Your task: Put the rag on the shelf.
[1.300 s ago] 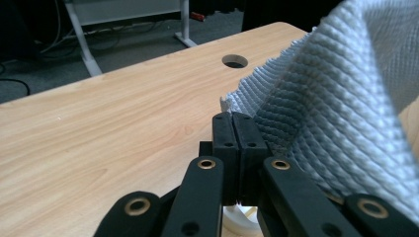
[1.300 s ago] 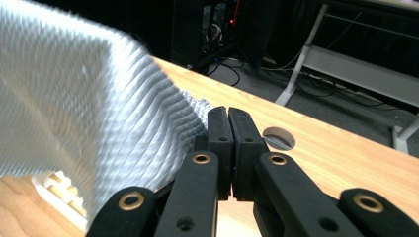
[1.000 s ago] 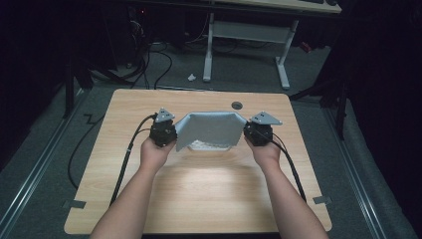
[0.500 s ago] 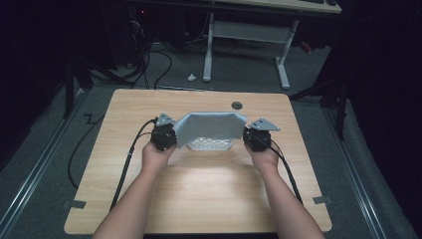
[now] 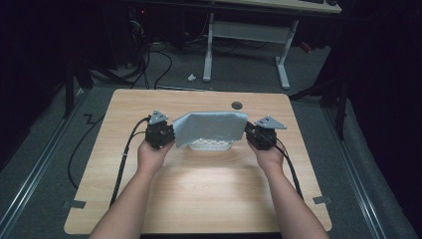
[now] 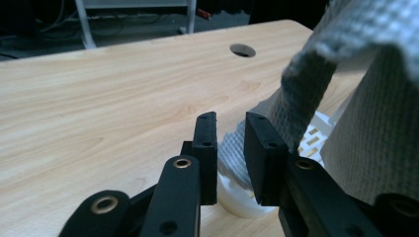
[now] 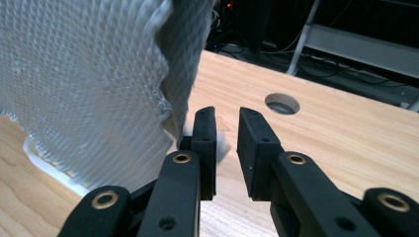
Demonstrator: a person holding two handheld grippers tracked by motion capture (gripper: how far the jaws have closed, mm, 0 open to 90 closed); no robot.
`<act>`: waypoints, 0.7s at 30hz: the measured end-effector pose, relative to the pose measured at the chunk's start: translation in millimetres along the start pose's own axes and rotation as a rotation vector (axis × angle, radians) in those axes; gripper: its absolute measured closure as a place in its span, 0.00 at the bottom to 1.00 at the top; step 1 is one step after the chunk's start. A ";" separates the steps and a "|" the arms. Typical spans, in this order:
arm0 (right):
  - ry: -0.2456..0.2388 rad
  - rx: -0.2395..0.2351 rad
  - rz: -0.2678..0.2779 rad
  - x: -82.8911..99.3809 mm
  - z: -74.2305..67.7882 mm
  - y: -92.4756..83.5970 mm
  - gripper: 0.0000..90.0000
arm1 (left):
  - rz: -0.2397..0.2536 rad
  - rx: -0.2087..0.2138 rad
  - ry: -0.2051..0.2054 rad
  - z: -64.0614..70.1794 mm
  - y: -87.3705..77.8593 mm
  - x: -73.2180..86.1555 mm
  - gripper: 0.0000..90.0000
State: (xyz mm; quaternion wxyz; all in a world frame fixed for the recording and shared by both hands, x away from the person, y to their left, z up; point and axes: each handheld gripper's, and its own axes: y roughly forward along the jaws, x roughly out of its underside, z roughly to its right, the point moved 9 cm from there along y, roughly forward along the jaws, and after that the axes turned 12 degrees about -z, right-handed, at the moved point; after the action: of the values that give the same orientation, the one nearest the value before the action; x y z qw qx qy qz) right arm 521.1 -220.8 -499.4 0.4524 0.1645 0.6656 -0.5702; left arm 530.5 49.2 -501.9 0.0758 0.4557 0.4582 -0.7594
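I have a pale grey, waffle-textured cloth (image 5: 211, 128) draped over a low white plastic basket with a slotted wall (image 5: 211, 145), which sits on the light wooden counter (image 5: 199, 199) a little beyond its middle. My left hand-held gripper (image 5: 169, 135) is at the cloth's left edge and my right hand-held gripper (image 5: 248, 133) at its right edge, so the fabric spans between them like a small canopy over the basket.

Both pairs of jaws have just been opening. In the left gripper view a corner of the cloth (image 6: 232, 153) sits between the black pads (image 6: 207, 148), but there is a gap on either side, so I judge it loose rather than pinched. In the right gripper view the jaws stand apart with a faint wisp of cloth (image 7: 222, 145) by the left pad, and the main sheet (image 7: 94, 94) hangs off to the side, no longer gripped.

I hold the two edges level and apart so that the cloth settles evenly and covers the basket instead of bunching on one side. The round cable hole (image 5: 237, 105) lies beyond, clear of the cloth.
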 end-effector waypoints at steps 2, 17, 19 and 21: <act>0.000 -0.004 0.017 -3.3 2.4 -3.6 0.88 | 0.010 -0.012 -0.002 -2.7 -3.9 -2.0 0.81; 0.019 0.046 0.029 -6.3 23.9 -19.7 0.88 | 0.035 -0.094 -0.023 -32.9 -33.4 -3.6 0.78; 0.026 0.043 0.037 -7.9 23.9 -21.0 0.88 | 0.045 -0.098 -0.027 -35.1 -36.9 -3.4 0.78; 0.029 0.040 0.039 -8.1 22.9 -20.8 0.88 | 0.045 -0.098 -0.028 -35.5 -37.7 -3.2 0.78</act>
State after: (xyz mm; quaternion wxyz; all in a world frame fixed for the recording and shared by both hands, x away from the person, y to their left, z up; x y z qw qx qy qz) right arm 519.7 -245.3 -479.0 0.4504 0.1946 0.6572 -0.5722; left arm 534.4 96.8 -481.7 0.1216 0.4511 0.4833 -0.7403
